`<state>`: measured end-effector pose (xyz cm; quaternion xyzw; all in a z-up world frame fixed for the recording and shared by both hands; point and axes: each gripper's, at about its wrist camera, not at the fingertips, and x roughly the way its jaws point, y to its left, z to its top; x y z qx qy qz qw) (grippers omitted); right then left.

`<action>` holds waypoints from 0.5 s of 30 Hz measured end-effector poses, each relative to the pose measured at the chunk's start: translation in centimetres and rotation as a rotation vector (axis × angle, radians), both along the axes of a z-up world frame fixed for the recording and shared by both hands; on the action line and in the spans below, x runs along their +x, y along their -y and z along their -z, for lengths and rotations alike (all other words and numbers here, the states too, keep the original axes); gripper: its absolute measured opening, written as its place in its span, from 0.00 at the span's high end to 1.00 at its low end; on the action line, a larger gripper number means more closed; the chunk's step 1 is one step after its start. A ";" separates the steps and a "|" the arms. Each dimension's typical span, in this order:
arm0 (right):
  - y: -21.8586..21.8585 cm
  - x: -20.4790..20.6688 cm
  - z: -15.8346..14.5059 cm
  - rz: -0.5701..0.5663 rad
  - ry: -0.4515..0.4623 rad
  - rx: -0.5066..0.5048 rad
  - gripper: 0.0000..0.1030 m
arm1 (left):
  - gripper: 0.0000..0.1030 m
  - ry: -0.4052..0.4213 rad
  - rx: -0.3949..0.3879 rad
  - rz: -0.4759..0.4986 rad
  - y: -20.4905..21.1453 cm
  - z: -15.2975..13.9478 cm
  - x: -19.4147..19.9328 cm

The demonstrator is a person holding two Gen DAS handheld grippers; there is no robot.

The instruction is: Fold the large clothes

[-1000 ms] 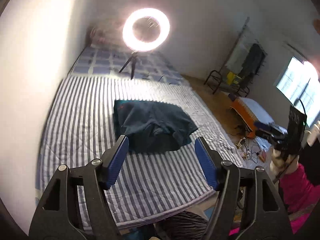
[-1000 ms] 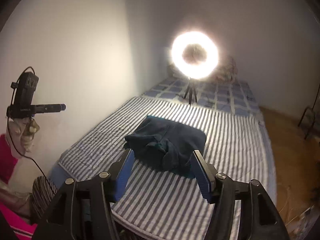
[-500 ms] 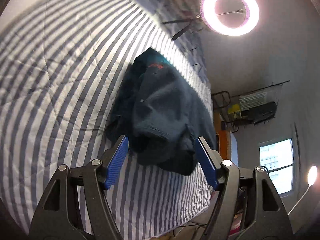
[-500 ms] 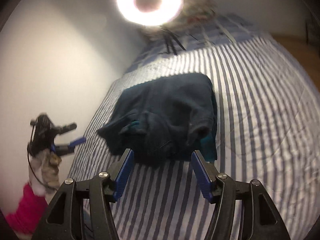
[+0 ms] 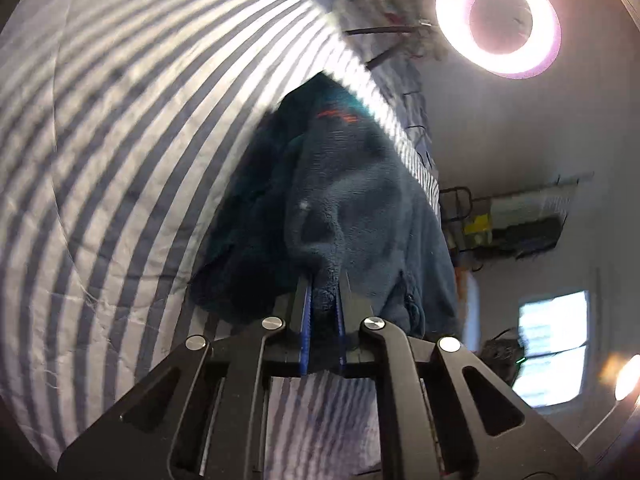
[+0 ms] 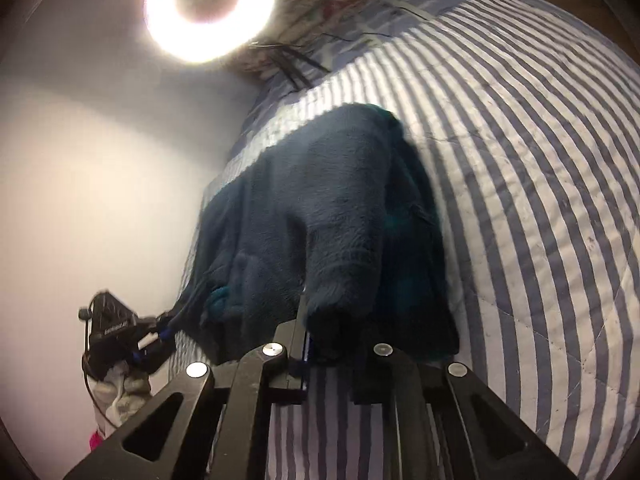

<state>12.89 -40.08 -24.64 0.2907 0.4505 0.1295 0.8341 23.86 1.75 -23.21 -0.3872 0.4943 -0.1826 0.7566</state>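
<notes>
Both the left gripper (image 5: 322,300) and right gripper (image 6: 326,330) pinch the near hem of the fleece garment (image 6: 320,216) (soft, bulky, probably droopy when lifted).

A dark teal fleece garment (image 5: 360,208) lies bunched on the striped bed (image 5: 120,160), its pile soft and fuzzy, with a small orange mark near the far end and a brighter teal lining showing at the edges. Its near hem is drawn up in two places into folds, while the rest of the cloth (image 6: 320,208) stays heaped and creased on the bed.
</notes>
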 end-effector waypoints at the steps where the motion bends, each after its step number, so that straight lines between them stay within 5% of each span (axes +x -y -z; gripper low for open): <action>1: 0.0 -0.3 -0.5 -0.010 0.012 0.007 0.91 | 0.94 0.037 0.020 0.013 0.3 -1.1 -0.6; 3: 0.4 -1.0 -1.5 -0.026 0.025 0.082 0.92 | 0.94 0.112 0.071 0.032 0.5 -2.9 -1.9; 5: 1.2 -2.0 -1.5 -0.035 0.039 0.153 0.93 | 0.95 0.186 0.209 0.054 1.1 -3.6 -3.4; 11: 3.5 -3.0 7.1 0.065 -0.132 0.265 0.93 | 0.95 0.041 0.310 0.082 0.9 3.4 -2.7; 15: 2.2 -2.8 6.2 0.018 -0.105 0.148 0.93 | 0.94 0.072 0.374 0.104 2.0 2.9 -2.9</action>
